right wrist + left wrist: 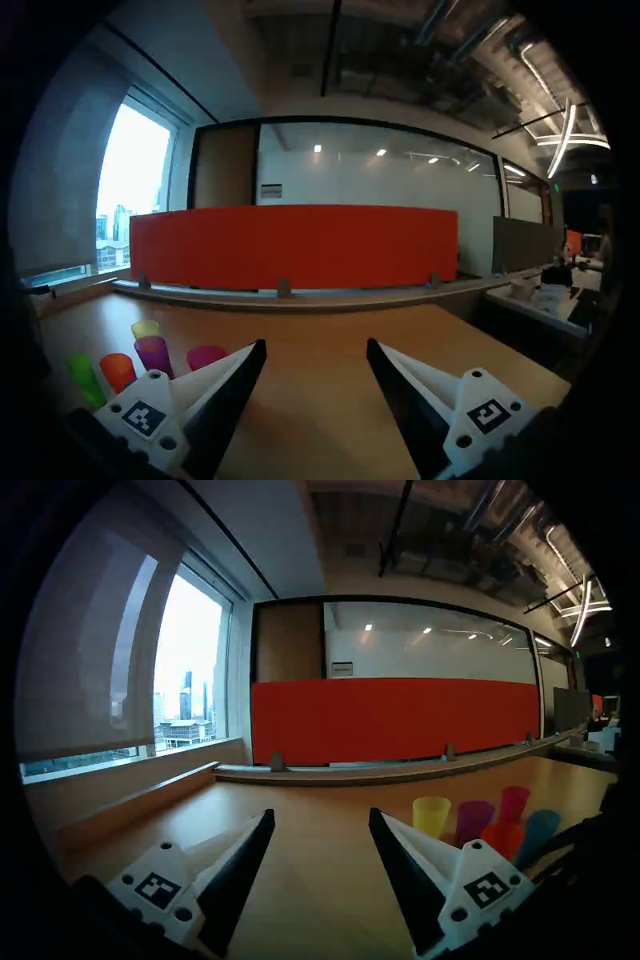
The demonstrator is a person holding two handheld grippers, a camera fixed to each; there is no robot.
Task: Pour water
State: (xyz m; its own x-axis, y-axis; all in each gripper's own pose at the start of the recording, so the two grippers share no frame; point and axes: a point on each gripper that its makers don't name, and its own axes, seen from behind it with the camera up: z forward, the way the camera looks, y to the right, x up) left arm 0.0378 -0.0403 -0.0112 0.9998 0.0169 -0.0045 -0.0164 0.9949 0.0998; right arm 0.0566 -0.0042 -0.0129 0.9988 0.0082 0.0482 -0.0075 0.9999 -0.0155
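Several coloured plastic cups stand in a cluster on the wooden table (320,896). In the left gripper view they sit to the right of my left gripper (320,816): a yellow cup (431,814), a purple one (474,820), a pink one (514,802), an orange one (502,838) and a teal one (538,832). My left gripper is open and holds nothing. In the right gripper view the yellow cup (146,328), purple cup (154,354), magenta cup (206,356), orange cup (118,370) and a green cup (85,378) stand left of my right gripper (314,346), which is open with nothing in it.
A red divider panel (392,718) runs along the table's far edge, with a glass wall behind it. A large window (184,680) and its ledge are on the left. Other desks with items (552,292) lie at the far right.
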